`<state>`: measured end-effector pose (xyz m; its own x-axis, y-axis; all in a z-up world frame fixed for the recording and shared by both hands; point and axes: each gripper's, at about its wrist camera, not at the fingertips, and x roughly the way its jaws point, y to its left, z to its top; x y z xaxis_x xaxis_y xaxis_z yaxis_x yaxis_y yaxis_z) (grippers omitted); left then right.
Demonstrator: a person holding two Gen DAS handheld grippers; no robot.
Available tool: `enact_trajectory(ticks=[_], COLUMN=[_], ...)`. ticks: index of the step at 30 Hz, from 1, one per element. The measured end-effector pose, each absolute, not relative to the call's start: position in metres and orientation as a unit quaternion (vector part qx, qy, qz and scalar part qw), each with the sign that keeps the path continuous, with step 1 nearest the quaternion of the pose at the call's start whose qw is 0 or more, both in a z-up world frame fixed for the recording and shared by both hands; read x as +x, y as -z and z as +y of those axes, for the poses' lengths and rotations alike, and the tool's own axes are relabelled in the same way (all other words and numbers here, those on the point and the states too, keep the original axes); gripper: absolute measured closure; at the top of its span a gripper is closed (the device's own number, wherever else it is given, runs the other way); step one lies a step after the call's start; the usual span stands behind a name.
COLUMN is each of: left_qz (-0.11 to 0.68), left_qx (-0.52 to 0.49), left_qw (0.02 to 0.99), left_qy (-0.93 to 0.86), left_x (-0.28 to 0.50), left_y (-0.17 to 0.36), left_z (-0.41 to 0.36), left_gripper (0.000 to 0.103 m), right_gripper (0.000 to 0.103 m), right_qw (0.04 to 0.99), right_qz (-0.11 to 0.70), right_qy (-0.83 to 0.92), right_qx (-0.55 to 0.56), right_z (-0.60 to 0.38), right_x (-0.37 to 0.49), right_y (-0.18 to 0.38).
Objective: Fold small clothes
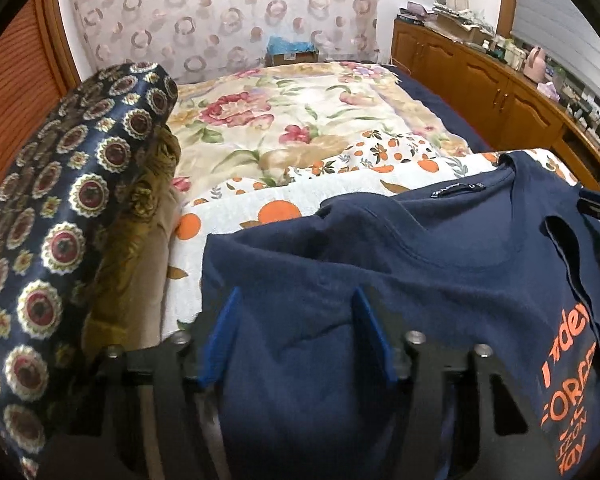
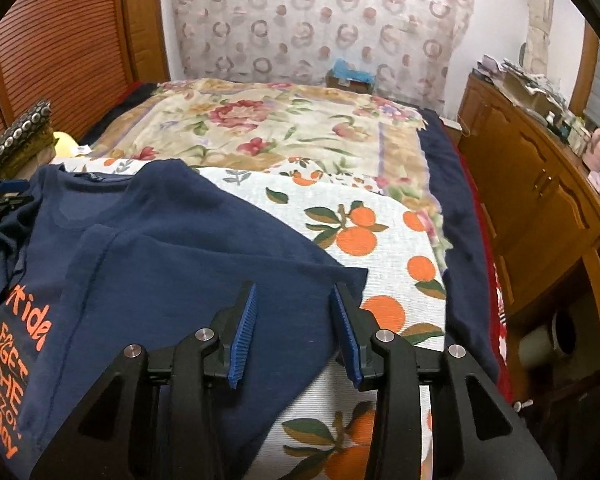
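Navy T-shirt (image 1: 400,280) with orange lettering lies on the orange-print sheet (image 2: 384,248) at the bed's near edge. Left gripper (image 1: 296,312) straddles its left part, jaws apart, not pinching. Right gripper (image 2: 294,312) stands open over its folded right edge.

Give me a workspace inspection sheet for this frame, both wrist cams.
Surface: bed, orange-print cloth spread over a floral blanket.
Job's things: navy T-shirt, orange lettering, partly folded, sleeve laid over the body.
Clutter: patterned fabric stack beside the shirt.
Grippers: left gripper jaws apart astride shirt fabric, no clamp seen; right gripper open over the shirt's edge.
Cables: nothing seen.
Surroundings: wooden cabinet topped with small items, circle-print curtain, cardboard box.
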<state>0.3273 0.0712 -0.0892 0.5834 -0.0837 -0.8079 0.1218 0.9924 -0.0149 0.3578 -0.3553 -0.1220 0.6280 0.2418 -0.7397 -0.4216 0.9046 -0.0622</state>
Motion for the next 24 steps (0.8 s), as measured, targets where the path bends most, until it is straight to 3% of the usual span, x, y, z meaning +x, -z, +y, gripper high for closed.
enact_trajectory(ticks=[2, 4, 5, 7, 14, 22, 24], left_qz=[0.452, 0.45, 0.451, 0.448, 0.364, 0.347, 0.346], left_qx=[0.016, 0.019, 0.019, 0.023, 0.027, 0.007, 0.003], left_qw=[0.89, 0.89, 0.89, 0.891, 0.93, 0.935, 0.935], left_qy=[0.061, 0.065, 0.068, 0.071, 0.051, 0.069, 0.079], left_x=[0.327, 0.328, 0.328, 0.325, 0.292, 0.277, 0.269], left_y=[0.089, 0.087, 0.086, 0.083, 0.027, 0.013, 0.012], left_z=[0.074, 0.074, 0.074, 0.074, 0.088, 0.103, 0.101], left_gripper=[0.055, 0.071, 0.09, 0.1, 0.102, 0.102, 0.103], right_gripper=[0.063, 0.06, 0.057, 0.056, 0.051, 0.049, 0.064], right_qw=[0.896, 0.896, 0.895, 0.893, 0.892, 0.89, 0.889], right_qz=[0.391, 0.395, 0.397, 0.404, 0.407, 0.408, 0.404], right_qy=[-0.181, -0.175, -0.172, -0.173, -0.176, -0.189, -0.192], right_qx=[-0.112, -0.109, -0.106, -0.1, -0.09, -0.082, -0.094], right_z=[-0.359, -0.363, -0.364, -0.367, -0.371, -0.359, -0.352], right_x=[0.36, 0.362, 0.364, 0.367, 0.37, 0.374, 0.373], right_y=[0.121, 0.121, 0.121, 0.123, 0.125, 0.126, 0.126])
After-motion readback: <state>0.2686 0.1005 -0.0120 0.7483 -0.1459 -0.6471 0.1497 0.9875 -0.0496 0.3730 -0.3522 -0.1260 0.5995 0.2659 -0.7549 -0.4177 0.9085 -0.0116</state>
